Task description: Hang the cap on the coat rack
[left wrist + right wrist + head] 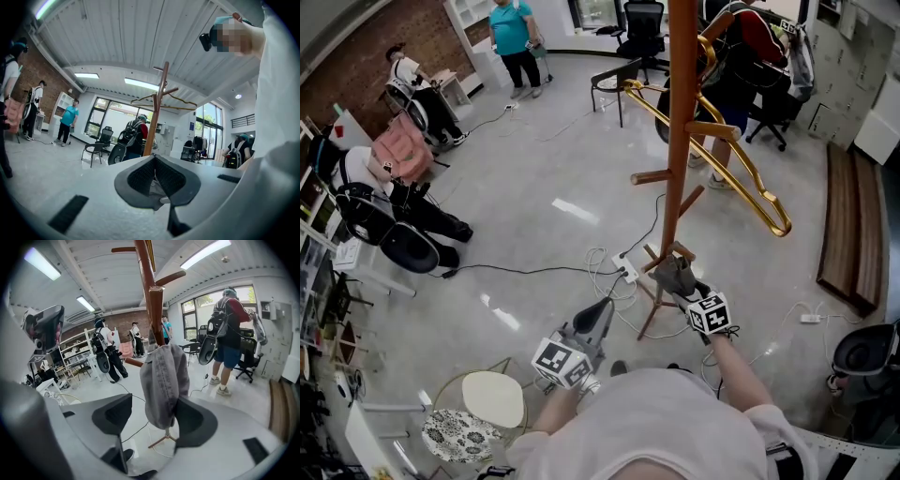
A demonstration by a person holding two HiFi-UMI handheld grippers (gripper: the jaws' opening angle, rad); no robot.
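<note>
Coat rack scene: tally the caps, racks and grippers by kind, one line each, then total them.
Cap: 1
Coat rack: 1
Grippers: 2 (left gripper, right gripper)
Total: 4

Counting off: one coat rack (680,141); one cap (164,376); two grippers, left gripper (157,183) and right gripper (154,418); one gold hanger (755,187) for sure, any second one too tangled to split. Three people clear in the head view, teal-shirted person (514,37), white-shirted person (403,80), backpack wearer (750,42); one wooden bench (848,230); one white round stool (492,398); one patterned cushion (455,436); one power strip (626,272).
</note>
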